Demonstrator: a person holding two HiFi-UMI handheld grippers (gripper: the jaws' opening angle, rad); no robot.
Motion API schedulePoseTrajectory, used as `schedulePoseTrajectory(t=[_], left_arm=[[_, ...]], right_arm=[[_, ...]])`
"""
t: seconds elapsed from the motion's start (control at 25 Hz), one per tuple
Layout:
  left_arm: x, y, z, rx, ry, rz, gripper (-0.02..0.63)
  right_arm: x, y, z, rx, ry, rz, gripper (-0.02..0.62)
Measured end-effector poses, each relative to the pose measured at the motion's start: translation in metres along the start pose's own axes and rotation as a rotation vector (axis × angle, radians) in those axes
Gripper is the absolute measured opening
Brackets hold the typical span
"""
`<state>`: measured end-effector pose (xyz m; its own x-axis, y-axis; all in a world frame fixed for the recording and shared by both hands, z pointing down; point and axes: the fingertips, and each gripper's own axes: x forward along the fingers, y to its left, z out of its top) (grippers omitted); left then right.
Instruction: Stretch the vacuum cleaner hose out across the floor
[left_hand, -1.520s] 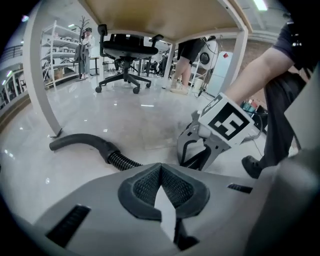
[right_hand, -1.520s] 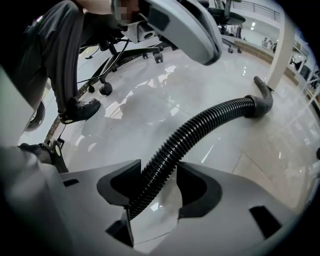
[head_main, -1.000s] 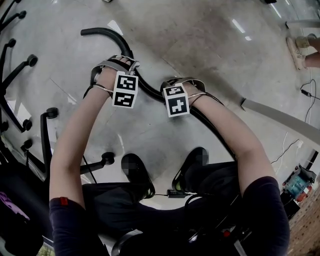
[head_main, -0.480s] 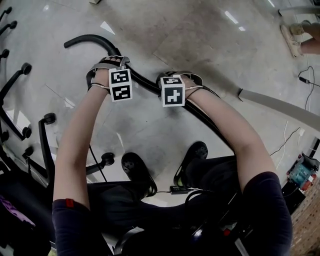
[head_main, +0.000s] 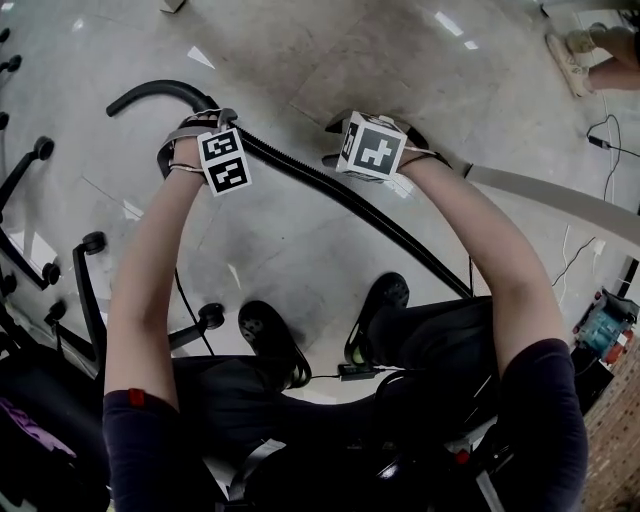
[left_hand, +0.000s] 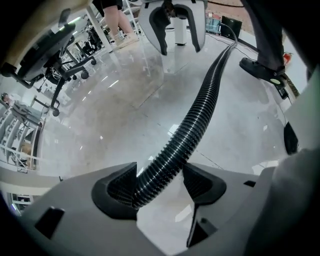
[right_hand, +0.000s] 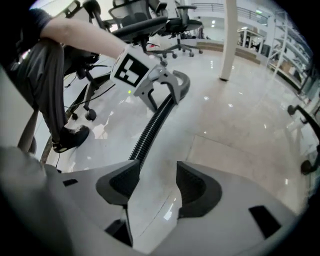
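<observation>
The black ribbed vacuum hose (head_main: 330, 195) runs across the floor from a curved rigid end (head_main: 150, 92) at upper left toward my legs. My left gripper (head_main: 197, 130) points down at the hose close to that end. In the left gripper view its jaws (left_hand: 160, 182) have just been closing and hold the hose (left_hand: 200, 107) between the pads. My right gripper (head_main: 375, 128) hovers above the floor, just beyond the hose. Its jaws (right_hand: 155, 185) have just been opening and nothing is between them. The hose (right_hand: 150, 127) passes beside its left jaw toward the left gripper (right_hand: 160, 87).
Wheeled office chair bases (head_main: 40, 190) stand at the left. My shoes (head_main: 270, 345) are below the hose. A long grey strip (head_main: 560, 205) and thin cables (head_main: 600, 135) lie at the right. Another person's foot (head_main: 580, 50) is at top right. A white pillar (right_hand: 227, 40) stands farther off.
The right gripper has come off the hose, rolled, and moved up and right. The left gripper has shifted left with the hose end, and the hose now lies straighter.
</observation>
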<state>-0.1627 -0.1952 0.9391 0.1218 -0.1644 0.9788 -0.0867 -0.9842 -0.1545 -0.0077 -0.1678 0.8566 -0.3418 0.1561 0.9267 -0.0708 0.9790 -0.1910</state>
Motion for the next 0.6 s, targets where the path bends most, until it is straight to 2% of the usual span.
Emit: schedulePoseTrajectory(t=[0.16, 0.28, 0.36, 0.4, 0.52, 0.6], left_arm=[[0.01, -0.003, 0.003, 0.013, 0.016, -0.034, 0.296], [0.006, 0.004, -0.011, -0.003, 0.044, -0.029, 0.296], [0.003, 0.004, -0.009, -0.008, 0.038, -0.024, 0.296], [0.003, 0.002, -0.007, -0.005, 0.031, -0.025, 0.296], [0.003, -0.001, -0.005, 0.004, 0.02, -0.026, 0.296], [0.003, 0.001, -0.004, 0.007, 0.017, -0.022, 0.296]], right_arm=[[-0.053, -0.006, 0.015, 0.228, -0.167, -0.018, 0.229], [-0.084, -0.004, 0.047, 0.311, -0.305, 0.02, 0.229], [-0.096, 0.0, 0.059, 0.354, -0.354, 0.049, 0.226], [-0.099, 0.002, 0.061, 0.375, -0.366, 0.061, 0.202], [-0.097, 0.009, 0.061, 0.364, -0.351, 0.073, 0.034], [-0.091, 0.017, 0.056, 0.309, -0.307, 0.076, 0.006]])
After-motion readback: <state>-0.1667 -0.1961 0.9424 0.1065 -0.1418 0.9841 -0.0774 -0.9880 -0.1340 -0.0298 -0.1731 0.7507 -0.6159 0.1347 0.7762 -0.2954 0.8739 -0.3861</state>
